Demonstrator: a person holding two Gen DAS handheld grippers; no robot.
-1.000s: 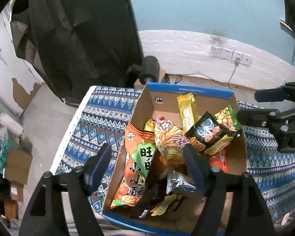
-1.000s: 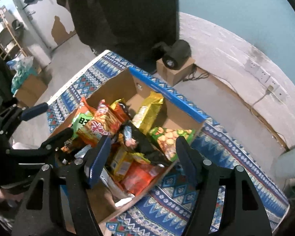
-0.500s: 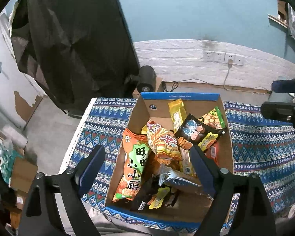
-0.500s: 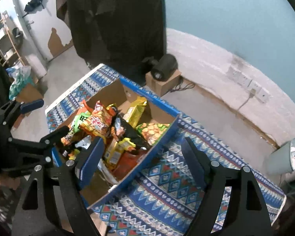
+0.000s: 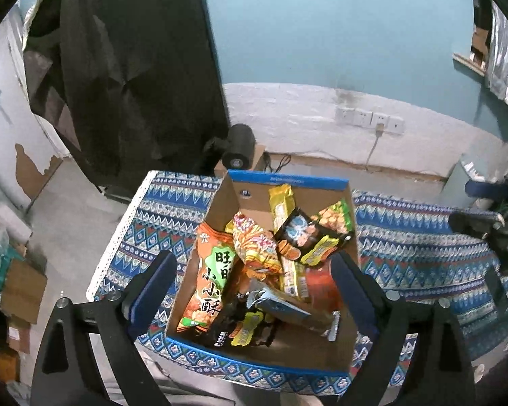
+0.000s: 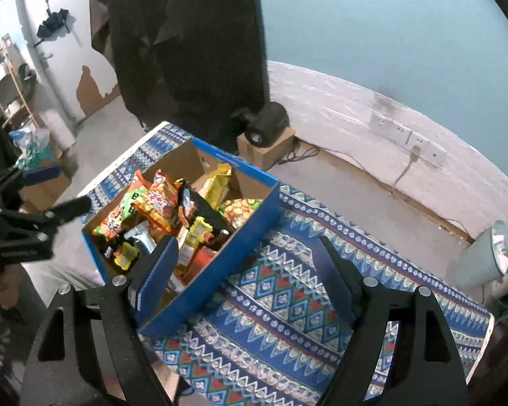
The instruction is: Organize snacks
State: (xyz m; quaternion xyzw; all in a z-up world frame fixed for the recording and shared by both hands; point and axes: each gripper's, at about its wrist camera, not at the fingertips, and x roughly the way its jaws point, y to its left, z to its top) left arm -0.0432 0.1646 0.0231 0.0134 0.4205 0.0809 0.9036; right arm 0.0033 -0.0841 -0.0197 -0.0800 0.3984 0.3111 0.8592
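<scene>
I have the cardboard box (image 5: 289, 182) of snacks sitting on the patterned cloth (image 5: 420, 253) that covers the surface, pushed toward the cloth's left edge as my left camera sees it. The box has a blue rim and blue outer walls; its near rim lies close to the cloth's front edge.

My left gripper (image 5: 254, 270) hangs above the box with nothing between its pads. Its jaws have just been opening further and now stand wide, one finger over the cloth left of the box, the other over the box's right wall. Under it I see an orange bag with green lettering (image 5: 210, 280), an orange-yellow patterned pack (image 5: 257, 247), a yellow wrapper (image 5: 281, 199) leaning on the far wall, a black pack (image 5: 299, 233) and a green pack of crackers (image 5: 337, 216).

My right gripper (image 6: 245, 270) is released too, empty, its jaws having just been opening. Its left finger sits over the box's near corner, its right finger over bare cloth. From here the open cloth (image 6: 321, 287) runs right of the box to the far edge, with floor beyond. The left gripper (image 6: 40, 199) shows at the left border.
</scene>
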